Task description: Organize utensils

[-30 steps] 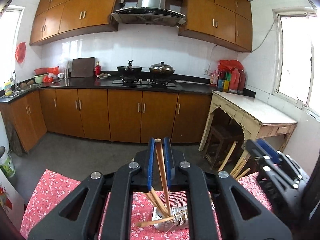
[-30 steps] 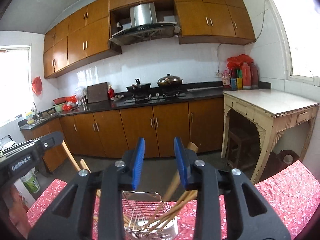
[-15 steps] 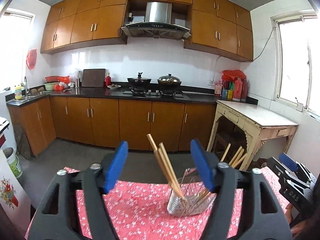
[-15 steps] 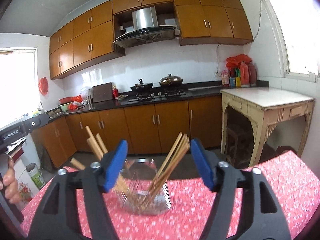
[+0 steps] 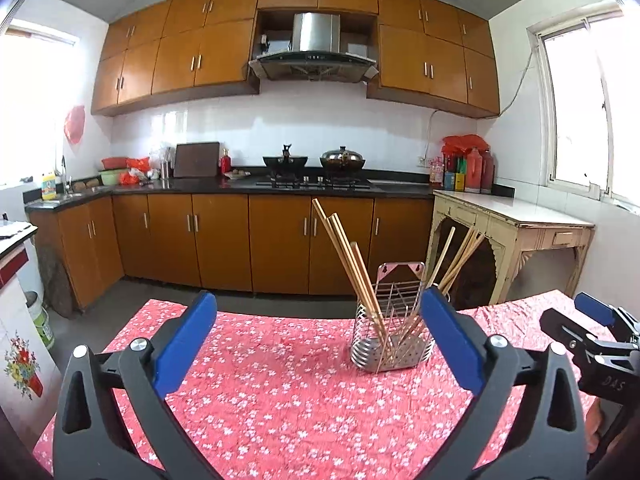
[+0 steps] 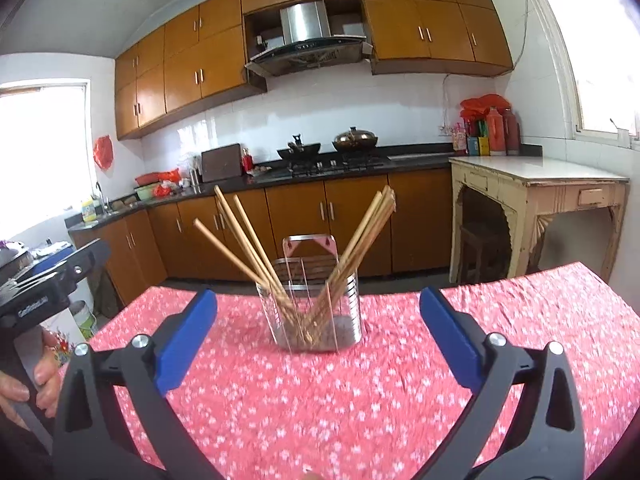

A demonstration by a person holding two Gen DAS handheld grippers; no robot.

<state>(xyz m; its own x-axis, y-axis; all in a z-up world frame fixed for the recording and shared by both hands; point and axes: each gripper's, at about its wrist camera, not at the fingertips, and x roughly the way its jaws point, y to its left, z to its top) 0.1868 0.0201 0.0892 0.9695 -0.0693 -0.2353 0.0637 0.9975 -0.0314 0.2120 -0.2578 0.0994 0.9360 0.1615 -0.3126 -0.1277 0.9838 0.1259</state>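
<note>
A steel wire utensil holder [image 5: 390,340] stands on the red floral tablecloth [image 5: 280,396]; it also shows in the right wrist view [image 6: 316,312]. Several wooden chopsticks [image 5: 352,268] lean in it in two bunches, left and right [image 6: 364,236]. My left gripper [image 5: 320,344] is open and empty, a short way back from the holder. My right gripper [image 6: 320,332] is open and empty, facing the holder from the other side. The right gripper's body [image 5: 596,348] shows at the right edge of the left wrist view, and the left gripper's body [image 6: 44,284] at the left edge of the right wrist view.
The tablecloth [image 6: 360,392] covers the table. Beyond it are wooden kitchen cabinets [image 5: 224,236], a stove with pots [image 5: 316,164] and a pale side table [image 5: 516,220] at the right. A hand [image 6: 24,380] holds the left gripper's handle.
The left gripper let go of the chopsticks it held; they now stand in the holder. Both grippers opened wide and pulled back from the holder.
</note>
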